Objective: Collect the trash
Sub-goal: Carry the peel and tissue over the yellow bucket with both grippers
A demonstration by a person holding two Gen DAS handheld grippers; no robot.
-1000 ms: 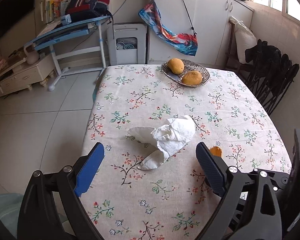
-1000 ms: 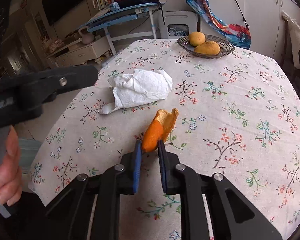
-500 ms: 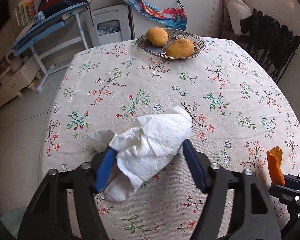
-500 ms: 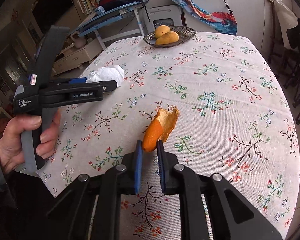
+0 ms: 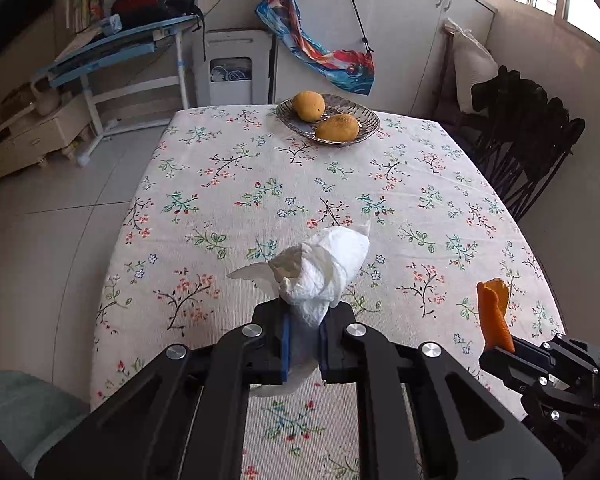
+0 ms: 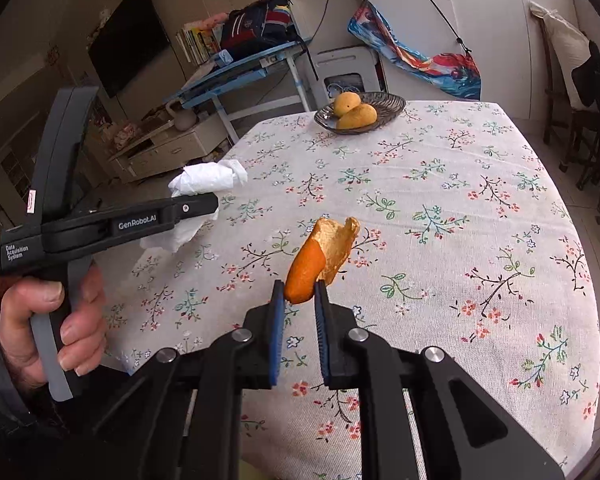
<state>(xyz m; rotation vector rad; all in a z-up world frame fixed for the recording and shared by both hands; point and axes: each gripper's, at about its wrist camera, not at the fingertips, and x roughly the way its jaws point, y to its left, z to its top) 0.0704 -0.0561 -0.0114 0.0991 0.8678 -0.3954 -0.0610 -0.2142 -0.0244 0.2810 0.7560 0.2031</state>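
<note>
The left gripper has just been closing, and its blue fingers are now clenched on the crumpled white tissue, which is squeezed between them. Most of the tissue bulges out ahead of the fingertips, and a loose tail hangs below them over the near part of the worktop. In the right wrist view the tissue shows above and below the black finger, near the worktop's left edge, with the person's left hand wrapped around the grey handle.

The right gripper is clenched on an orange peel, pinching its lower end so that the curled piece stands up and leans to the right, pale inner side facing right. In the left wrist view the peel sits well to the right of the tissue.

Farther out, at the far end of the flowered cloth, a dark woven dish holds two yellow fruits.
</note>
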